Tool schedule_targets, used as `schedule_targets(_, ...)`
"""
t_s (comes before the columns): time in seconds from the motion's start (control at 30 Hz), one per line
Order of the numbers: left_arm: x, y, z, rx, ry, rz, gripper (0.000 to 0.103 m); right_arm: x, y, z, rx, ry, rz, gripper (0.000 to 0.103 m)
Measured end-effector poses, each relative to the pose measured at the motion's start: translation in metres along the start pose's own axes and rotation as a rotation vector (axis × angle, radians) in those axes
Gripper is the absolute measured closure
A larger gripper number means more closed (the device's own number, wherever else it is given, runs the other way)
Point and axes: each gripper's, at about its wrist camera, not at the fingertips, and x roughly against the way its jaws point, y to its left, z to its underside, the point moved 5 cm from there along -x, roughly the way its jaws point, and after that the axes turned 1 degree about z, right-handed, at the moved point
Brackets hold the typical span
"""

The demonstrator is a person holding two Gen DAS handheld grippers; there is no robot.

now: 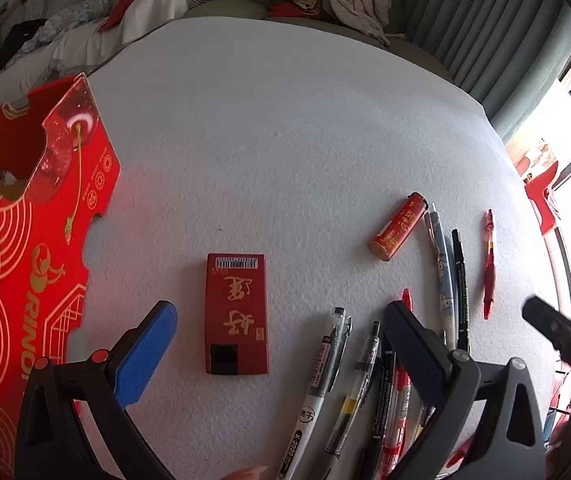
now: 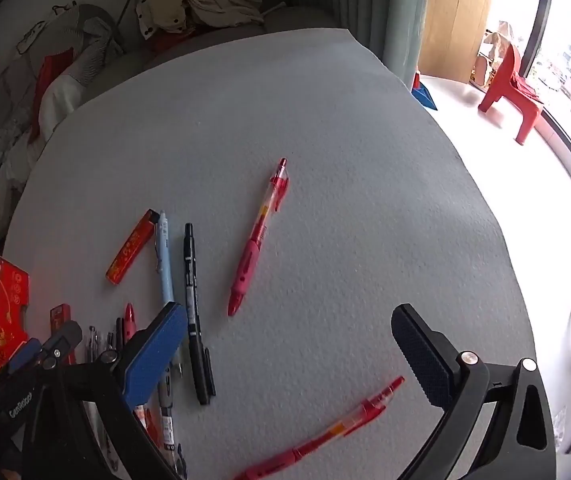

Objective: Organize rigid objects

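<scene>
You held both grippers spread wide and empty over the table, probably picking a first target. The left gripper hovered above the red pack, with the pens bunched under its right finger and the red box waiting at the left, likely the bin. Only the right view showed a red pen lying between the right gripper's fingers; only the left showed the pack whole. The lighter lay apart.

Rough matt white table cover, glossy red cardboard box, shiny plastic pens
</scene>
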Motion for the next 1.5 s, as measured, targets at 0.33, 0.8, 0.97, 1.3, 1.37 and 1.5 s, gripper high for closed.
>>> schedule_targets(0.33,0.004,0.008,-0.018,-0.023,0.009,-0.025,0.0,-0.009,0.014,-0.015,-0.003,0.002,-0.01,0.0)
schedule_targets(0.8,0.029,0.01,-0.029,-0.037,-0.018,-0.056,0.0,-0.002,-0.002,-0.01,-0.025,0.006,0.015,0.0)
schedule_targets(0.97,0.032,0.004,-0.029,-0.025,-0.01,-0.046,0.0,-0.002,0.006,-0.006,-0.002,0.001,0.002,0.0)
schedule_targets(1.3,0.032,0.0,-0.031,0.006,0.017,-0.009,0.0,-0.004,0.022,-0.005,0.018,0.009,-0.016,0.0)
schedule_targets(1.37,0.031,0.0,-0.031,0.012,0.021,-0.005,0.0,-0.004,0.023,-0.006,0.015,0.005,-0.009,0.0)
schedule_targets(1.5,0.029,0.005,-0.032,0.02,0.01,0.008,0.0,-0.007,0.02,-0.007,0.011,0.022,0.011,0.0)
